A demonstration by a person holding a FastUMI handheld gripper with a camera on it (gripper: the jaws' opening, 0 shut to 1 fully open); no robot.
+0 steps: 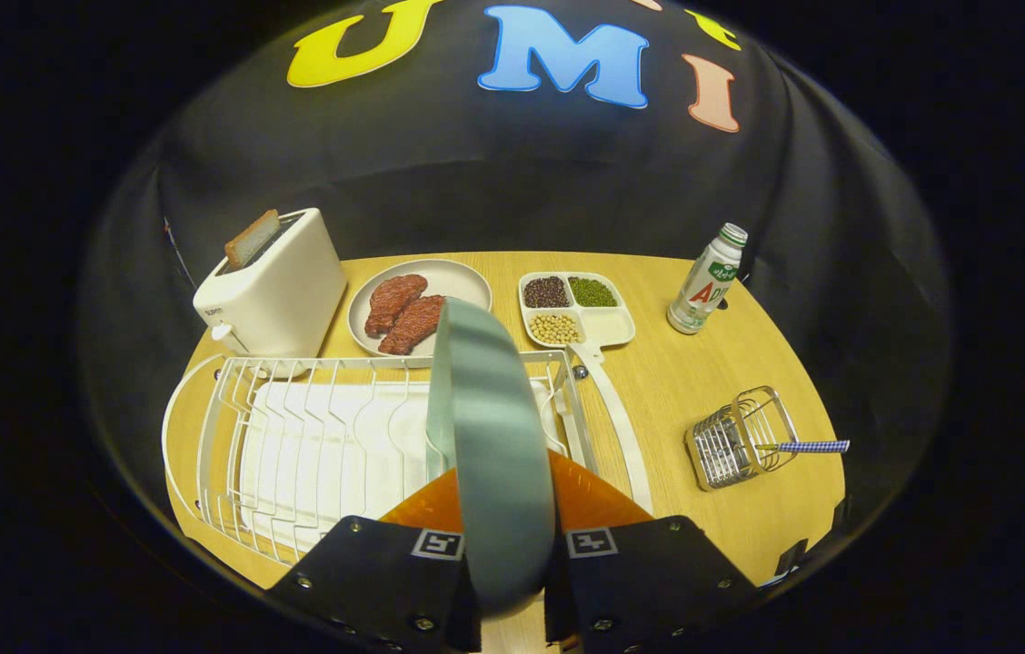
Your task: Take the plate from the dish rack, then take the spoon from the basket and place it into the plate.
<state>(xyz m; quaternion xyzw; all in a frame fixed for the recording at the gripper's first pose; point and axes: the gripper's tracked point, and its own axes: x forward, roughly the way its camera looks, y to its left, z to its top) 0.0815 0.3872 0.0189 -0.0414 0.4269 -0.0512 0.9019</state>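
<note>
Two fingers of the gripper [510, 554] pinch the plate [490, 436], one on each face, holding it on edge and upright. Plate is pale grey-green, rising from between the fingers, above the right part of the white dish rack [294, 436]. Rack sits at 10 o'clock from the fingers, on the wooden table [712, 363]. Wire basket [740, 438] lies on its side at 2 o'clock, well apart from the rack; the spoon [811, 446], checked handle, pokes out of its mouth. Beyond the rack at 11 o'clock: white toaster [272, 291] with a bread slice [251, 238] in its slot. At 12: meat plate [417, 304], then divided bean tray [574, 309]. Bottle [708, 280] at 1 o'clock.
</note>
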